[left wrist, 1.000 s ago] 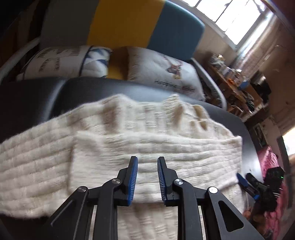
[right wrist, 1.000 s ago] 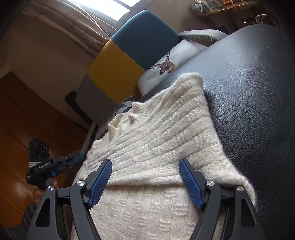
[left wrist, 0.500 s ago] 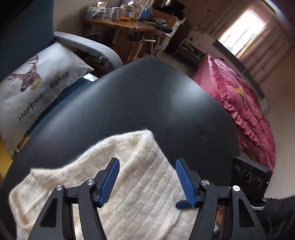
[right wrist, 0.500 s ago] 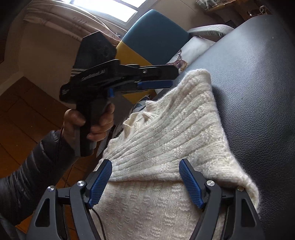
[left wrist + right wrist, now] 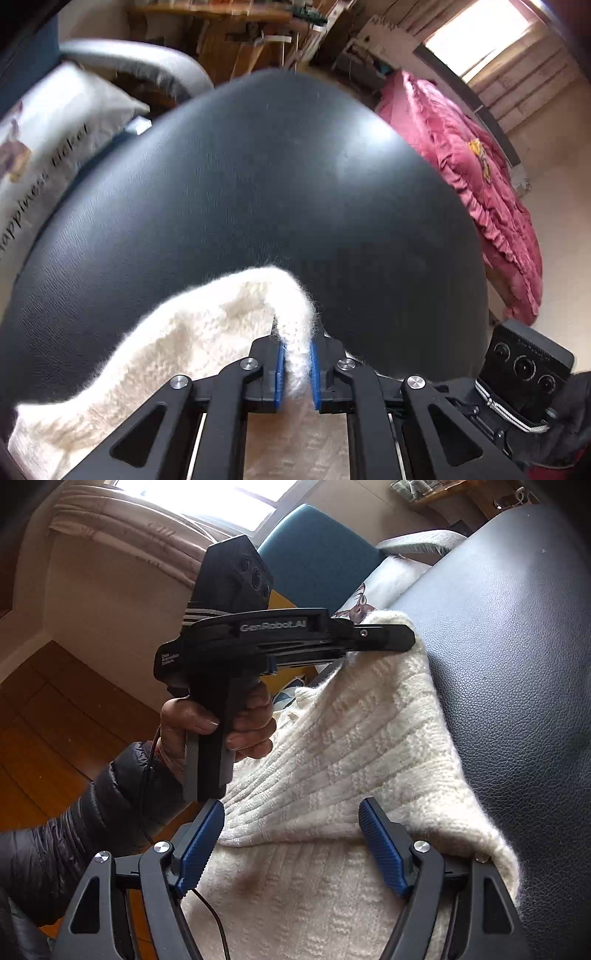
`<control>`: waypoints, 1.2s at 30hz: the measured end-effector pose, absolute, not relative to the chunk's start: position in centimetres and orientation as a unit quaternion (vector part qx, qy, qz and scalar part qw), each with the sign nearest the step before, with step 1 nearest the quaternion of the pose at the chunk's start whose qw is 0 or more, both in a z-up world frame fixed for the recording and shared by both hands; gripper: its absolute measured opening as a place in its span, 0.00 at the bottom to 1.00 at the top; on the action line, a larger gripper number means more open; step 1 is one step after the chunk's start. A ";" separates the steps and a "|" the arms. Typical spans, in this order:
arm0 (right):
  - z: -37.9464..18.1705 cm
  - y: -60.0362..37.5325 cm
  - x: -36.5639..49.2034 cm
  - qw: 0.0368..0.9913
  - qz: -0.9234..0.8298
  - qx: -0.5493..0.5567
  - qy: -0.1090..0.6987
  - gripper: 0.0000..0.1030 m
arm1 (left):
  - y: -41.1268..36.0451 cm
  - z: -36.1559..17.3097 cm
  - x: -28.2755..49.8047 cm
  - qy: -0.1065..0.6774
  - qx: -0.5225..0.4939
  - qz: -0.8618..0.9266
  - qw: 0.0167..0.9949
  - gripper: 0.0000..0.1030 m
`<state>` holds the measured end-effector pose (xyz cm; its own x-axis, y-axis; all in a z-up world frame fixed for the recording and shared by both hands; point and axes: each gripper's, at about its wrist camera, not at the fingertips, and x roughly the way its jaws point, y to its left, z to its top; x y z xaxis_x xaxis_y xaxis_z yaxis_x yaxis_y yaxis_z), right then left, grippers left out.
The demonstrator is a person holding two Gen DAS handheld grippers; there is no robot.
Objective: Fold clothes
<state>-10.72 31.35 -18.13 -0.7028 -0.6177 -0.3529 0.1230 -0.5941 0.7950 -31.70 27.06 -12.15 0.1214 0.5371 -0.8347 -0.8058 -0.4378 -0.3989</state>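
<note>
- The black padded surface [image 5: 258,177] fills both views; only the left wrist view shows the pink bedspread [image 5: 476,184] at 2 o'clock
- The cream knit sweater [image 5: 351,760] lies on that surface; the right wrist view shows it folded over itself, the left only a fuzzy corner
- The left gripper [image 5: 295,369] is clamped together on that corner, fabric between its blue pads; in the right view its tip is buried in knit at 12 o'clock
- A hand [image 5: 221,723] in a dark sleeve holds its handle
- The right gripper [image 5: 291,845] stands apart over the fold, pads clear of the knit, its base cut off
</note>
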 end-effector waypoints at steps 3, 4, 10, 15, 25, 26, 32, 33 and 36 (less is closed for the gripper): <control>-18.0 30.9 -10.8 0.213 -0.841 0.322 -0.379 0.75 | 26.7 -13.2 -32.1 0.104 -0.532 0.681 0.492 0.10; -18.0 30.7 -10.8 0.210 -0.843 0.326 -0.373 0.75 | 26.7 -13.7 -32.0 0.105 -0.527 0.687 0.489 0.10; -17.9 31.0 -10.8 0.206 -0.846 0.329 -0.366 0.75 | 26.4 -13.7 -31.8 0.091 -0.527 0.702 0.469 0.15; -17.6 31.3 -10.5 0.210 -0.844 0.328 -0.369 0.75 | 22.8 -10.5 -32.1 0.025 -0.491 0.745 0.450 0.33; -11.9 31.3 -14.0 0.179 -0.898 0.314 -0.251 0.75 | 9.0 -11.2 -27.8 -0.010 -0.487 0.821 0.298 0.45; -11.8 31.6 -15.3 0.171 -0.898 0.321 -0.247 0.75 | 7.3 -11.3 -26.9 -0.015 -0.482 0.828 0.287 0.45; -15.8 32.4 -22.9 0.102 -0.874 0.408 -0.241 0.72 | -2.9 -12.1 -23.1 -0.074 -0.468 0.857 0.204 0.48; -16.0 32.2 -23.1 0.095 -0.874 0.416 -0.233 0.70 | -4.3 -12.5 -22.5 -0.081 -0.470 0.858 0.190 0.48; -15.8 31.3 -23.4 0.081 -0.880 0.427 -0.192 0.70 | -7.2 -13.9 -20.9 -0.107 -0.470 0.858 0.178 0.45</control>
<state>-23.36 31.28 -15.77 -0.6229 -0.3059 -0.7200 -0.0212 -0.9134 0.4064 -20.94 -7.25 -13.89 -0.4943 0.4059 -0.7687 -0.2052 -0.9138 -0.3506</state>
